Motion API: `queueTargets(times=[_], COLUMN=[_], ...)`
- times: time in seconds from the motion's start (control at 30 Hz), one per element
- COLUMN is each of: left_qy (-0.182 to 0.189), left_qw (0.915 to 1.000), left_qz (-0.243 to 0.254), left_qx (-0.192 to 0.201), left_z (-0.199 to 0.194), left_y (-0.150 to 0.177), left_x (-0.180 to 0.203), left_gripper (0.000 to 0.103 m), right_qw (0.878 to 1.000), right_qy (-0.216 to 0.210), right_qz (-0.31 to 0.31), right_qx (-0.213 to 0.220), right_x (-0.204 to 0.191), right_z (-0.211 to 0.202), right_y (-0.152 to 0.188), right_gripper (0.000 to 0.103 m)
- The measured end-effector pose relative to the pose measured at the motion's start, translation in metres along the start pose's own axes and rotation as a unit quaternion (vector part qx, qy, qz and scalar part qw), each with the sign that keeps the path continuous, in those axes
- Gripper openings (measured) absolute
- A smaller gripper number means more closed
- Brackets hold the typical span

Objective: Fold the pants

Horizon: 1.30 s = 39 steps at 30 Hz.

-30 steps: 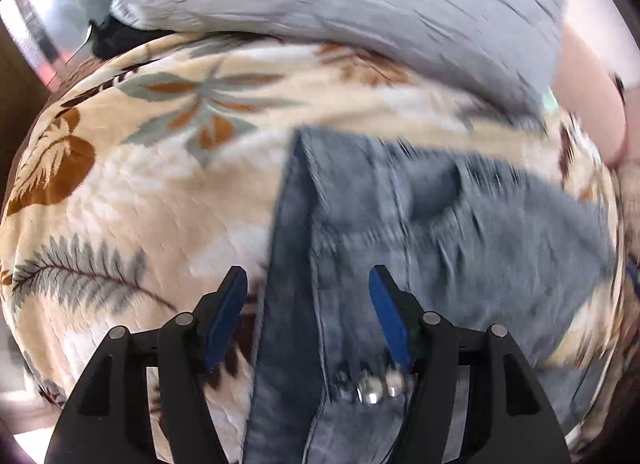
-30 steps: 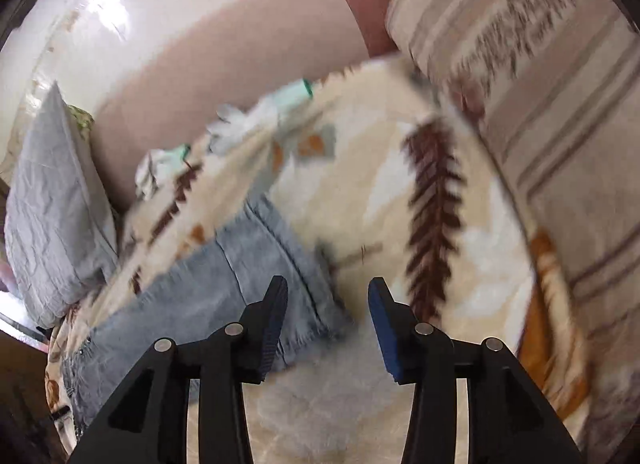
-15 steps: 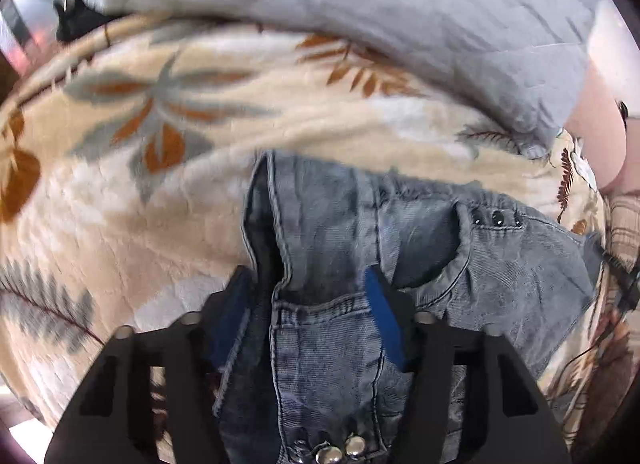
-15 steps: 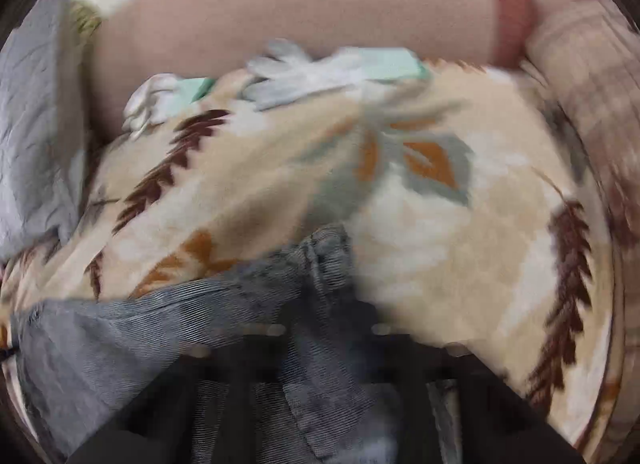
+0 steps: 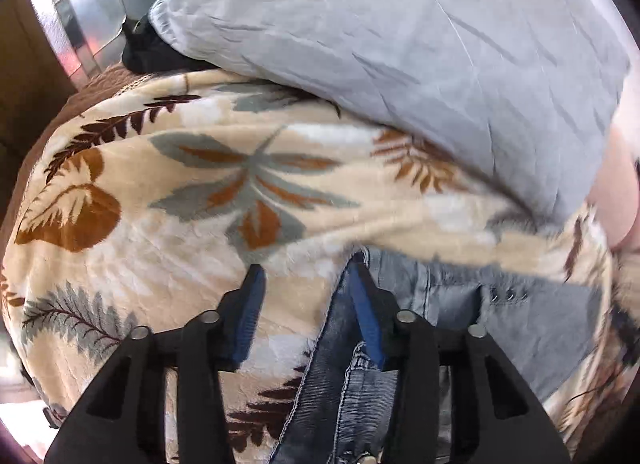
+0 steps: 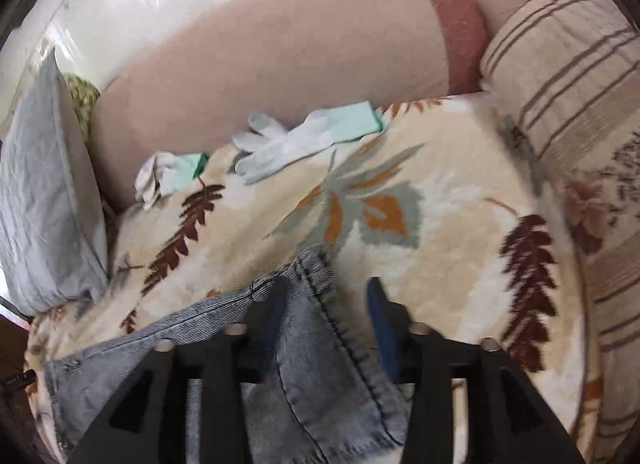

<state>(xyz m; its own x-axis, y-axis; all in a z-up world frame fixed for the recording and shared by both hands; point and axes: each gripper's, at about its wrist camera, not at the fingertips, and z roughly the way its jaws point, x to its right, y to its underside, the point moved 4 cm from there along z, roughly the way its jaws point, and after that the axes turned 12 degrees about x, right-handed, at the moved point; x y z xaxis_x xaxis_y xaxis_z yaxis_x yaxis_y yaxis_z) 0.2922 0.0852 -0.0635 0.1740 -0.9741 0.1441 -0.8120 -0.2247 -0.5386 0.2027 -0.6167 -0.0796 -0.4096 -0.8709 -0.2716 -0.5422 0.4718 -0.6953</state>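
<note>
Blue-grey denim pants point(image 5: 472, 316) lie on a cream leaf-print blanket point(image 5: 168, 224). In the left wrist view my left gripper point(image 5: 306, 312) is open; its right finger rests on the waistband corner, its left finger over bare blanket. In the right wrist view the pants point(image 6: 304, 376) lie under my right gripper point(image 6: 324, 328), which is open and straddles the far corner of the denim; the cloth passes between the two fingers. Neither gripper pinches cloth.
A grey pillow point(image 5: 420, 44) lies beyond the pants, also at the left in the right wrist view point(image 6: 40, 200). White gloves point(image 6: 288, 144) lie by the pink wall point(image 6: 280, 48). A striped cushion point(image 6: 568, 76) stands at right.
Both grippers have drawn back from the denim. The left one has shifted left, so the waistband edge now sits under its right finger. The right view is sharp again after the blur.
</note>
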Motion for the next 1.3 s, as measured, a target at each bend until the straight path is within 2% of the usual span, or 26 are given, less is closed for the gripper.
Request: queueTargets(times=[0.03, 0.07, 0.2, 0.37, 0.47, 0.5, 0.53, 0.57, 0.6, 0.63, 0.67, 0.7, 0.8, 0.97, 1.07, 1.17, 1.3], left_qy=[0.009, 0.017, 0.045, 0.048, 0.043, 0.039, 0.037, 0.04, 0.056, 0.072, 0.072, 0.057, 0.015, 0.027, 0.039, 0.055, 0.075], left_qw=[0.9998, 0.9993, 0.9951, 0.9944, 0.9924, 0.9927, 0.9937, 0.9943, 0.9939, 0.9929, 0.9929, 0.9939, 0.9891, 0.9832, 0.9774, 0.9711, 0.9686], left_qz=[-0.008, -0.014, 0.004, 0.008, 0.01, 0.012, 0.02, 0.026, 0.03, 0.036, 0.046, 0.071, 0.147, 0.16, 0.165, 0.17, 0.161], left_qx=[-0.015, -0.032, -0.088, -0.094, -0.115, -0.114, -0.104, -0.096, -0.09, -0.088, -0.083, -0.062, 0.003, 0.083, 0.126, 0.159, 0.174], left_z=[0.007, 0.005, 0.031, 0.054, 0.08, 0.084, 0.084, 0.083, 0.079, 0.075, 0.07, 0.062, 0.039, -0.022, -0.078, -0.118, -0.16], left_y=[-0.002, 0.003, 0.029, 0.034, 0.042, 0.045, 0.047, 0.048, 0.051, 0.053, 0.056, 0.057, 0.058, 0.062, 0.066, 0.084, 0.122], left_x=[0.003, -0.004, 0.028, 0.047, 0.056, 0.059, 0.065, 0.07, 0.078, 0.086, 0.092, 0.098, 0.11, 0.117, 0.109, 0.1, 0.079], left_gripper=[0.062, 0.062, 0.062, 0.063, 0.073, 0.079, 0.082, 0.081, 0.065, 0.033, 0.022, 0.01, 0.01, 0.01, 0.01, 0.01, 0.01], right_qw=[1.0, 1.0, 0.999, 0.999, 0.998, 0.998, 0.997, 0.997, 0.996, 0.995, 0.995, 0.995, 0.995, 0.994, 0.993, 0.992, 0.993], right_qy=[0.0, -0.003, -0.027, -0.037, -0.028, -0.032, -0.037, -0.027, -0.01, -0.007, -0.007, 0.0, 0.01, 0.011, 0.007, 0.006, -0.002], right_qz=[0.001, 0.002, -0.001, -0.003, -0.017, -0.018, -0.019, -0.036, -0.063, -0.08, -0.085, -0.087, -0.092, -0.109, -0.114, -0.117, -0.103], right_qx=[-0.001, -0.009, -0.034, -0.036, -0.051, -0.06, -0.067, -0.068, -0.059, -0.058, -0.056, -0.049, -0.028, 0.001, 0.019, 0.036, 0.049], right_x=[0.001, 0.002, -0.012, -0.021, -0.026, -0.028, -0.031, -0.035, -0.039, -0.043, -0.045, -0.045, -0.047, -0.053, -0.048, -0.031, 0.005], right_z=[-0.001, -0.001, 0.013, 0.034, 0.057, 0.064, 0.069, 0.073, 0.072, 0.07, 0.065, 0.06, 0.032, -0.038, -0.091, -0.145, -0.211], right_y=[-0.001, -0.001, 0.002, -0.002, 0.002, 0.006, 0.011, 0.017, 0.02, 0.021, 0.021, 0.019, 0.011, 0.003, 0.006, 0.023, 0.071], right_gripper=[0.054, 0.056, 0.058, 0.066, 0.066, 0.066, 0.065, 0.055, 0.031, 0.017, 0.01, 0.01, 0.01, 0.01, 0.01, 0.01, 0.01])
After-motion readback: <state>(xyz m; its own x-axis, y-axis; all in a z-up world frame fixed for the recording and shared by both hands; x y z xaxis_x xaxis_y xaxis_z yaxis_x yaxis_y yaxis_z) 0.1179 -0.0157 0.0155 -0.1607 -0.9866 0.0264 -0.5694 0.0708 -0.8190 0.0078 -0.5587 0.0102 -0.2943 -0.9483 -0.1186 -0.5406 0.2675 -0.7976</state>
